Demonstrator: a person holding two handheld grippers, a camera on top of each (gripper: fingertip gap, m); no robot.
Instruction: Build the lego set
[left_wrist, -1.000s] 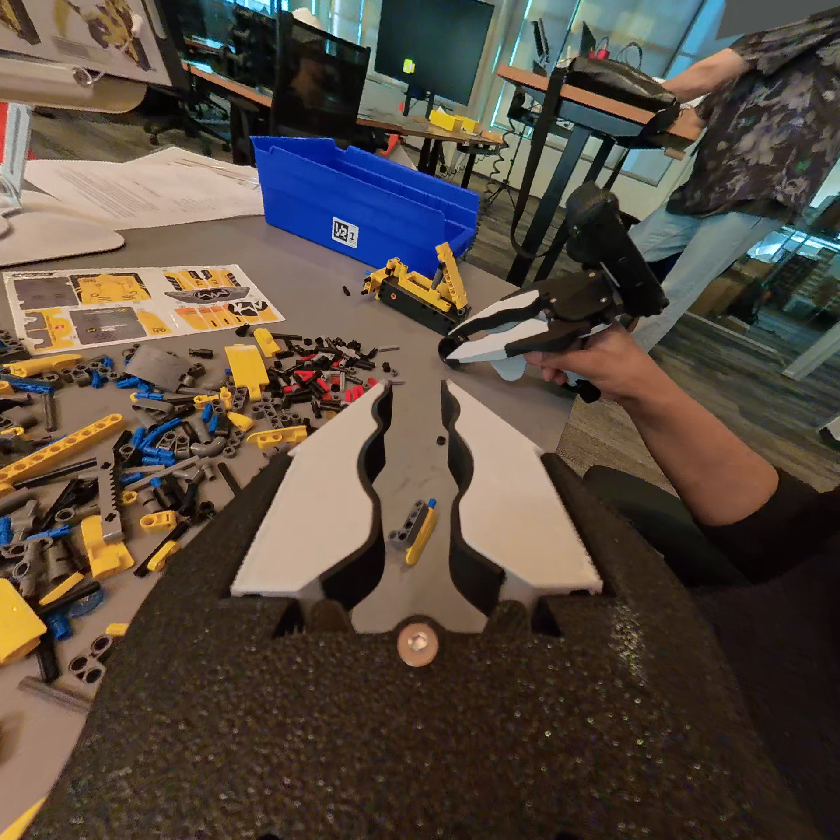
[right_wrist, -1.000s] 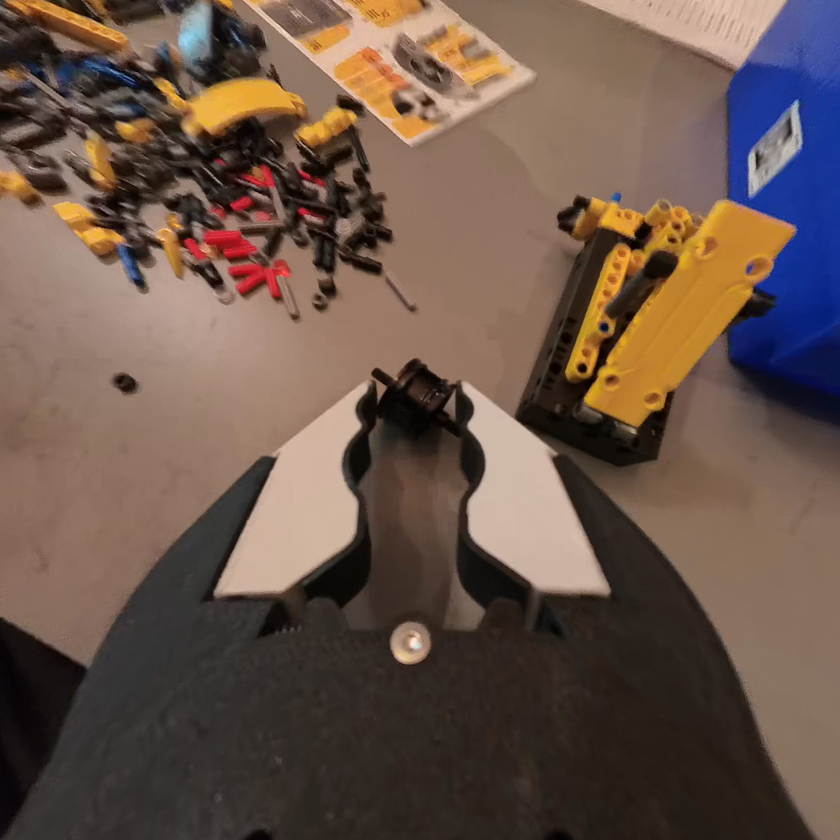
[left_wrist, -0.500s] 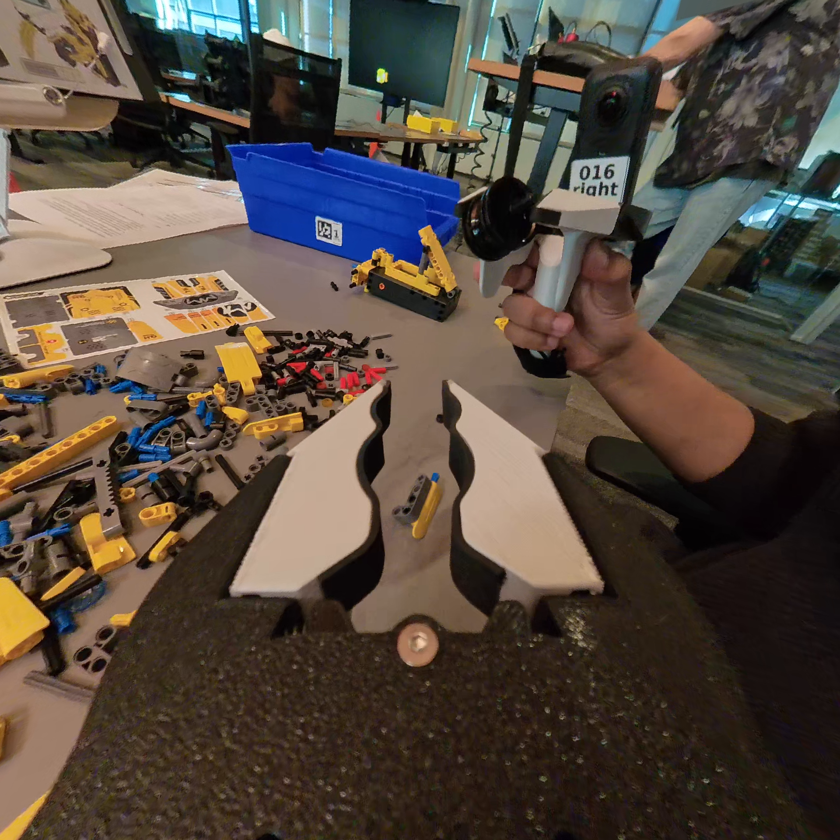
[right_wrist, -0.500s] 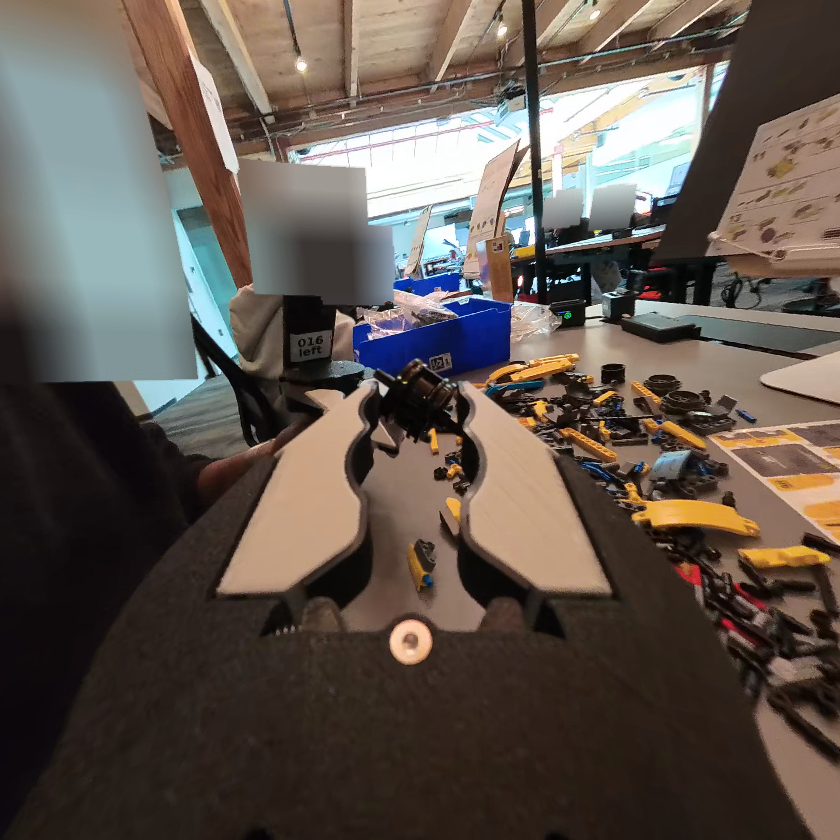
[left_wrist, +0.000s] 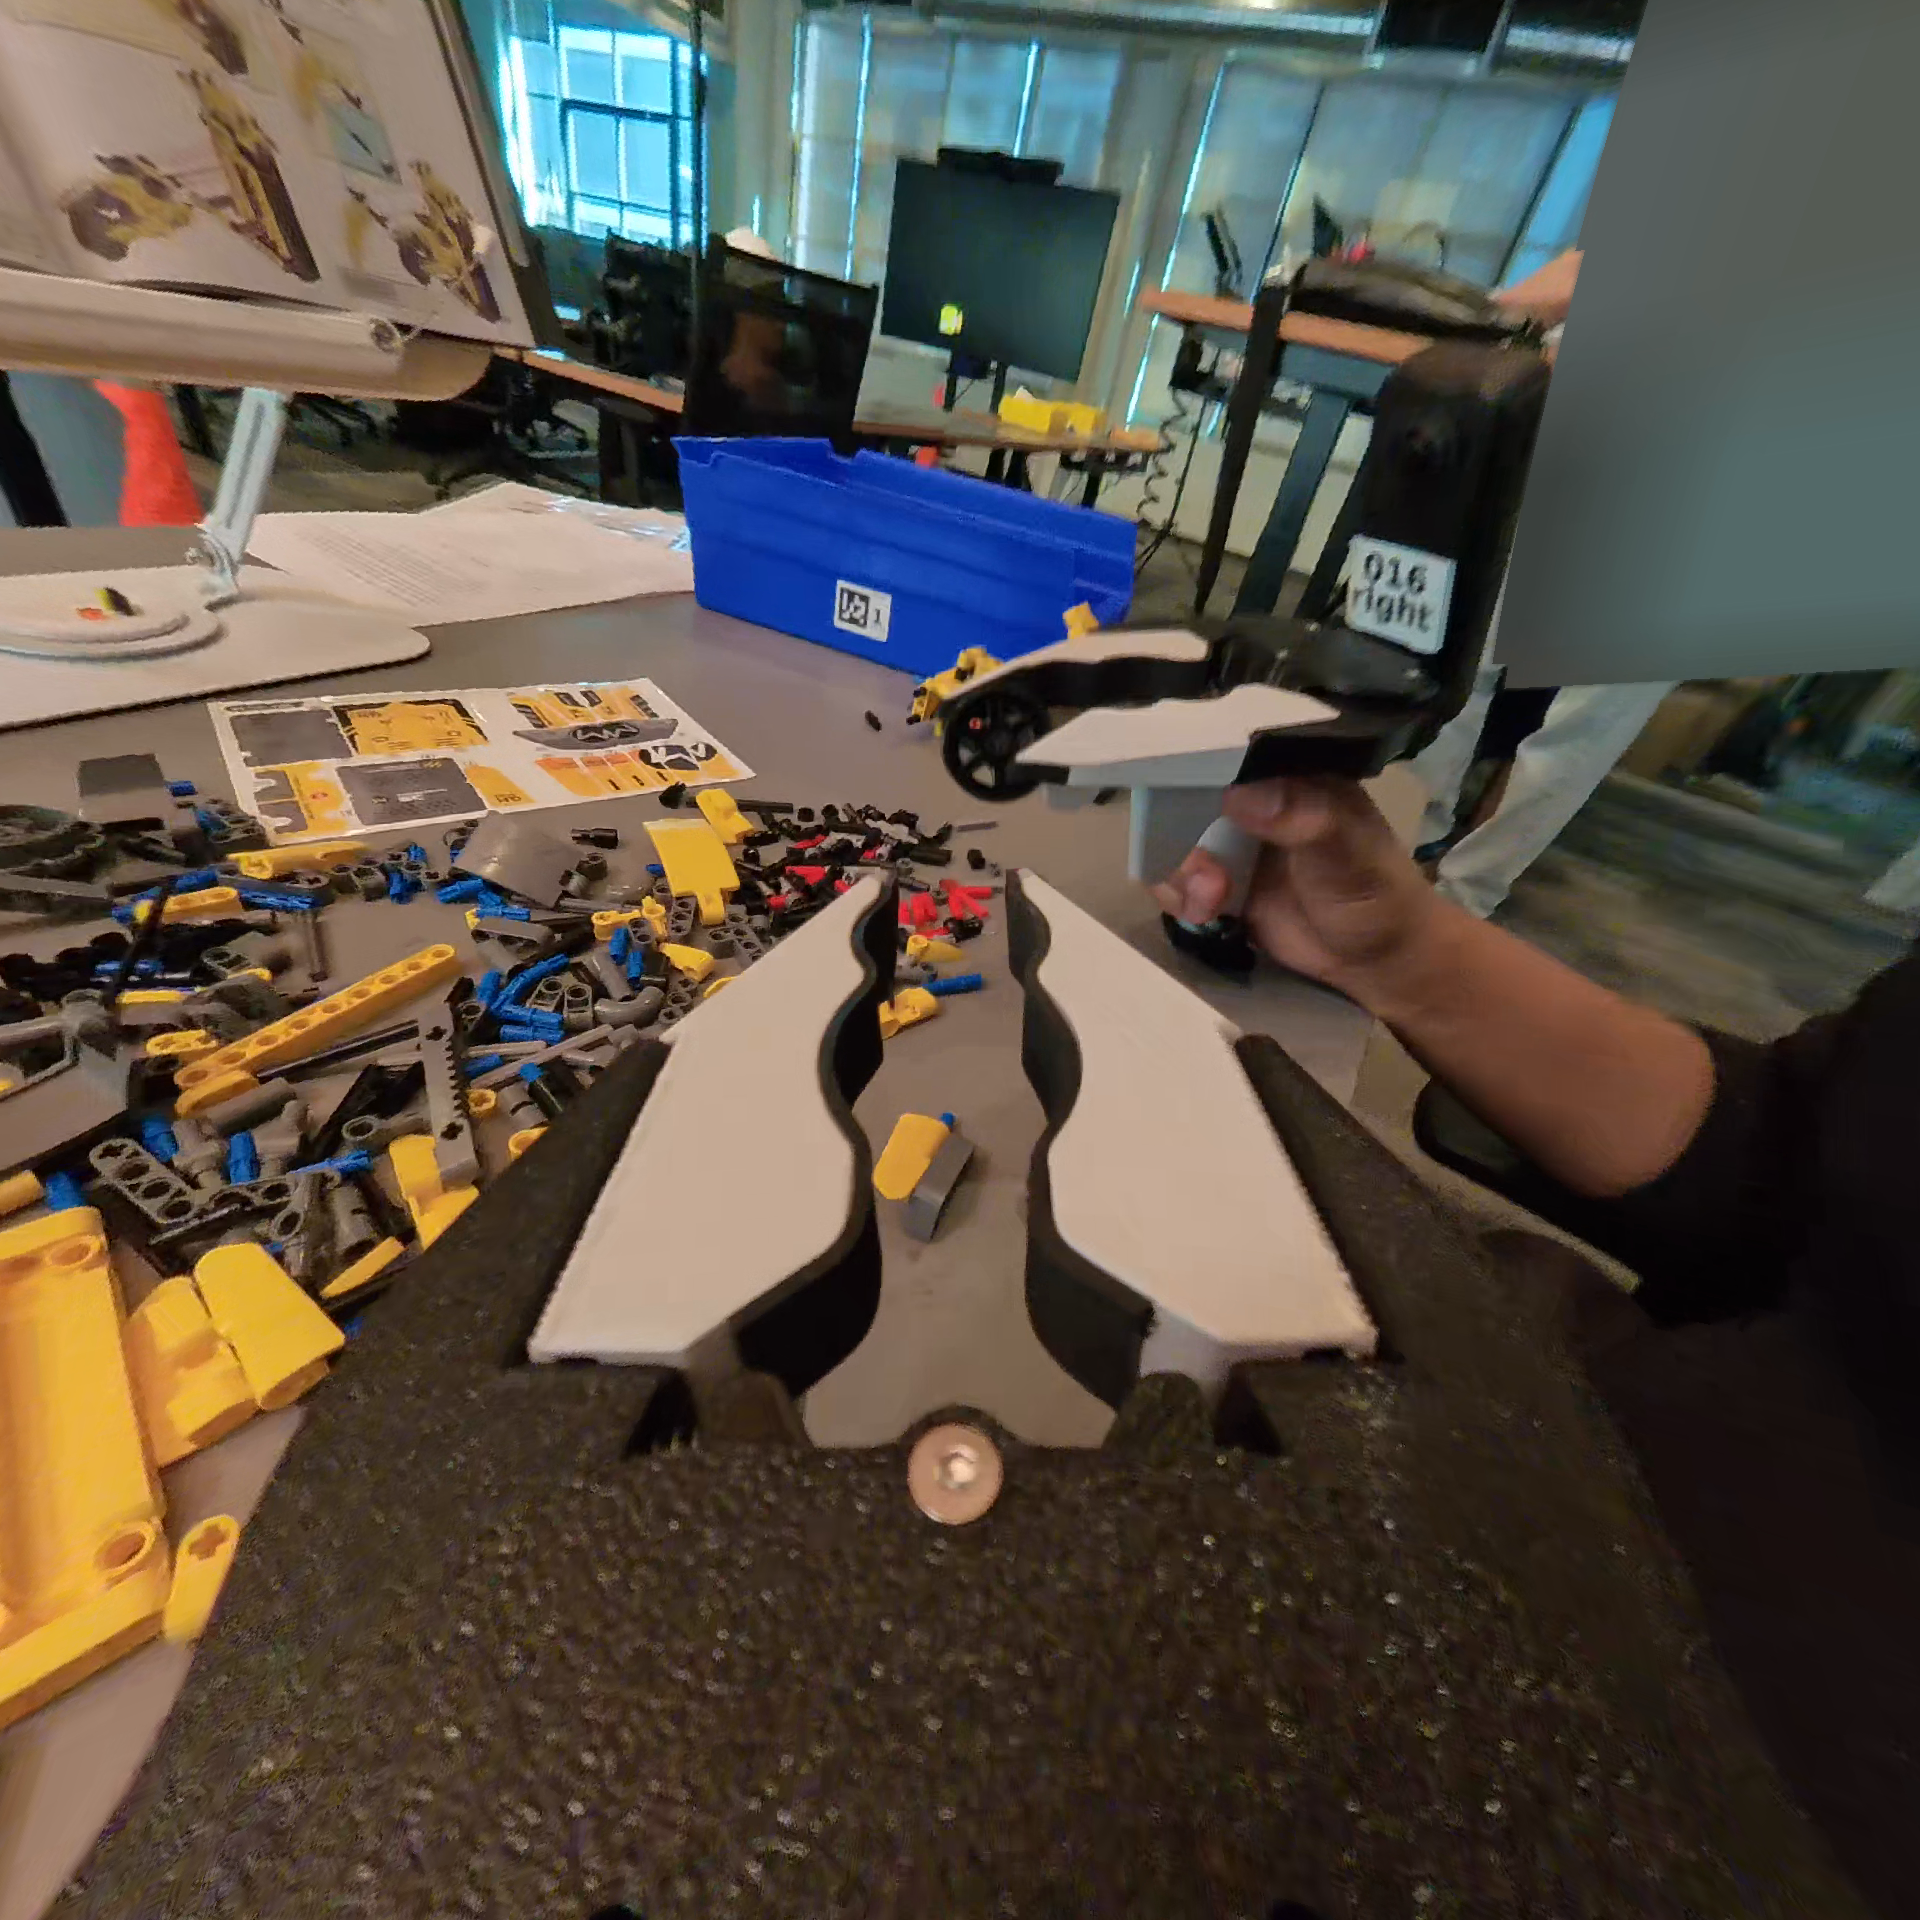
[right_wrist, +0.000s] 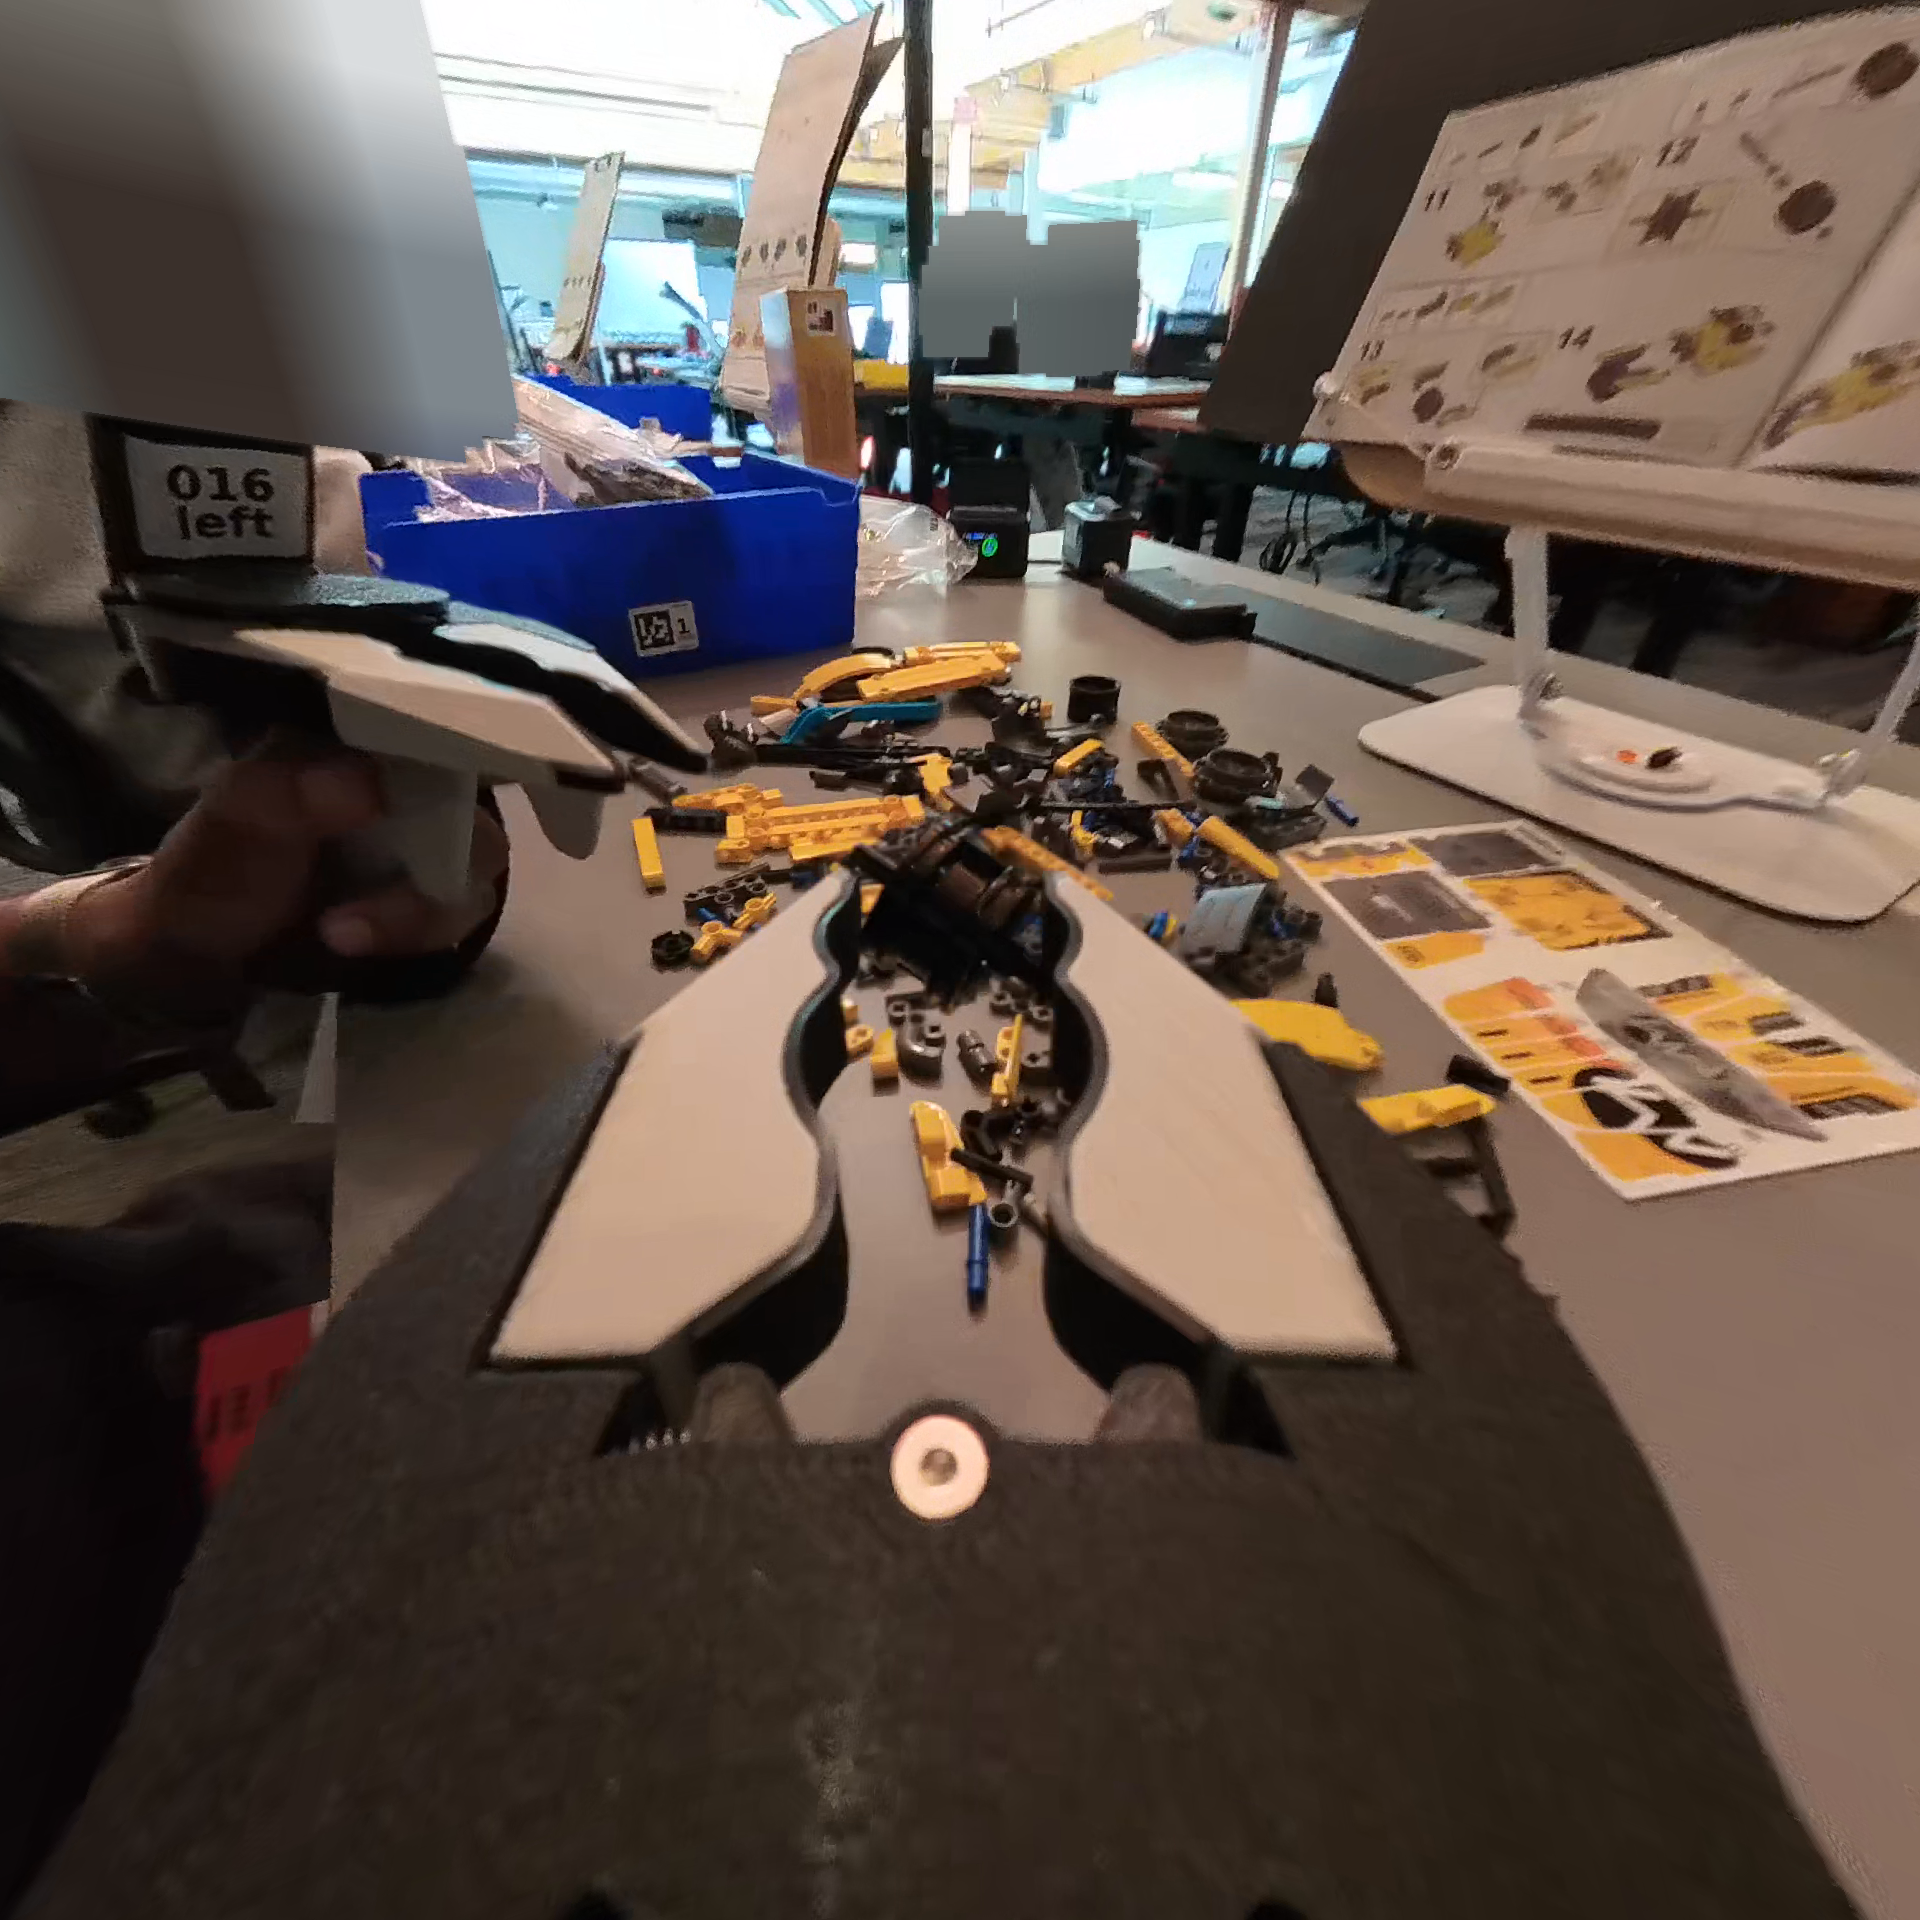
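My right gripper (right_wrist: 951, 883) is shut on a small black wheel (right_wrist: 971, 873) and holds it in the air over the pile of loose building pieces (right_wrist: 935, 1039). In the left wrist view the right gripper (left_wrist: 992, 732) points left with the wheel (left_wrist: 987, 738) at its tips. My left gripper (left_wrist: 951, 894) is open and empty, low over the grey table (left_wrist: 1143, 935). A small yellow and grey piece (left_wrist: 920, 1158) lies on the table between its fingers. In the right wrist view the left gripper (right_wrist: 665, 753) is at the left, held by a hand.
A scattered pile of yellow, black, blue and red pieces (left_wrist: 416, 987) covers the table's left. A sticker sheet (left_wrist: 468, 748), a blue bin (left_wrist: 904, 561) and a partly built yellow model (left_wrist: 956, 675) lie beyond. An instruction booklet on a stand (left_wrist: 239, 156) is far left. The table edge runs at the right. About 8 cm separates my left fingertips from my right.
My right gripper has lifted the black wheel off the table near the yellow model and swung round to point across the pile. My left gripper has stayed open and shifted slightly.
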